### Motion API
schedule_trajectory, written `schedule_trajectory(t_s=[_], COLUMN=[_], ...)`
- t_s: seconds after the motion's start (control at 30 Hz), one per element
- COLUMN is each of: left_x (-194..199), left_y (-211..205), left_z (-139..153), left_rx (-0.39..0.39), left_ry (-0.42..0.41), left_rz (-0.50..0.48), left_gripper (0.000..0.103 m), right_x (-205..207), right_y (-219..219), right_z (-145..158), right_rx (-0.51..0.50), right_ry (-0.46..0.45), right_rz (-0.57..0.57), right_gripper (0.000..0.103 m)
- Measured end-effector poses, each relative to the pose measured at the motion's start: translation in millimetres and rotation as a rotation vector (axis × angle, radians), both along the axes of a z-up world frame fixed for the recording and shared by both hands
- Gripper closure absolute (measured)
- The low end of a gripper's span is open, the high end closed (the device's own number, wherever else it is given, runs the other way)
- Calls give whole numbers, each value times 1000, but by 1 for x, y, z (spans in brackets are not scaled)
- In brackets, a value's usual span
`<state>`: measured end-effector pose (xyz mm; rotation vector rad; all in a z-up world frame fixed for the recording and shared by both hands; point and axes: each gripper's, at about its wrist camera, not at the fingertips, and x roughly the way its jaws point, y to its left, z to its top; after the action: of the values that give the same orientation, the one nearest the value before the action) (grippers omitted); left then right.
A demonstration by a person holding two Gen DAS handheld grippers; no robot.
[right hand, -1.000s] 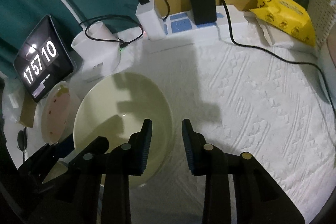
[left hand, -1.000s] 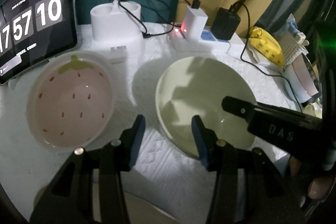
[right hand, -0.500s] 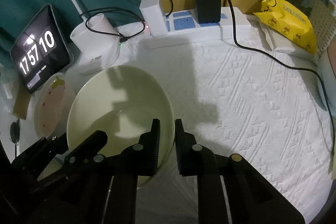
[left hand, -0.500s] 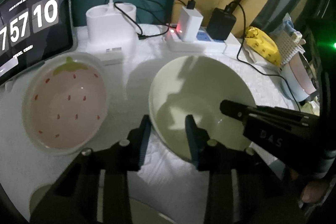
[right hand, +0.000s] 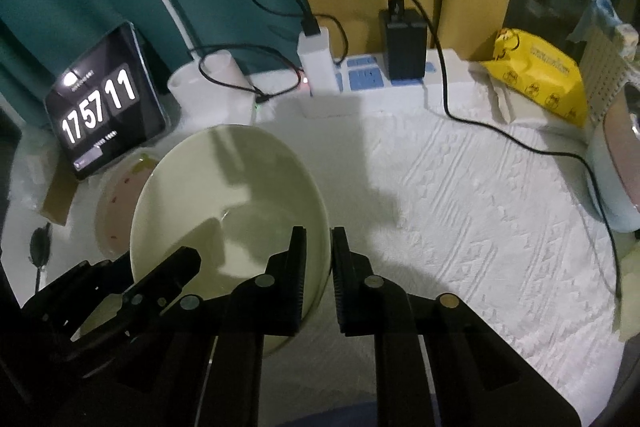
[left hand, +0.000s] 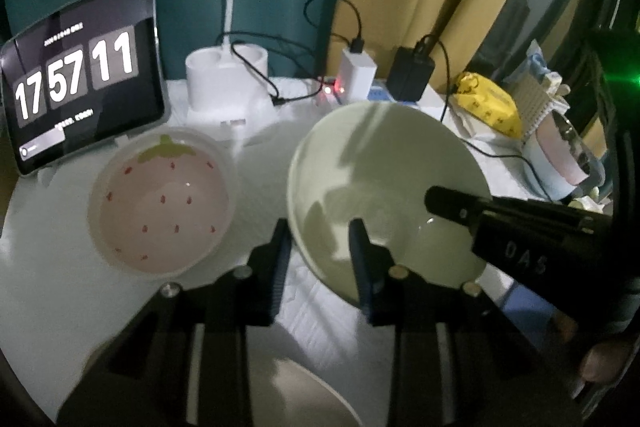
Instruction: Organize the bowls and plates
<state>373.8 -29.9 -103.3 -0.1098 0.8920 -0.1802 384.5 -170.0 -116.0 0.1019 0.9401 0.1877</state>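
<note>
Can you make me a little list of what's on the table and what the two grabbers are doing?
big bowl: pale green bowl, held at two sides of its rim
left gripper: shut on the green bowl's rim, just closed
right gripper: shut on the opposite rim
small bowl: pink strawberry bowl, sitting untouched on the white cloth
clock: tablet, behind the strawberry bowl
back edge: power strip, yellow packet

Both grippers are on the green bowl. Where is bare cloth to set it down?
Widest free patch: the cloth right of the green bowl, bordered by power strip, black cable and blue pot. Crowded to the left: strawberry bowl, tablet.
</note>
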Motion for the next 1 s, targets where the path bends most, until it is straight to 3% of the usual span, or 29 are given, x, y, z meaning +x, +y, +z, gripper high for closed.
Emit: schedule_trajectory(t_s=[0.57, 1.0], left_x=[-43, -74], left_y=[-4, -21], left_z=[50, 66], left_rx=[-5, 2], left_ry=[-108, -143], left_rz=[-6, -43], left_gripper=[73, 73], right_x=[-48, -85], right_y=[-6, -26], right_z=[45, 61], right_rx=[21, 35], right_ry=[-103, -151], right_rz=[0, -15], right_gripper=[90, 90])
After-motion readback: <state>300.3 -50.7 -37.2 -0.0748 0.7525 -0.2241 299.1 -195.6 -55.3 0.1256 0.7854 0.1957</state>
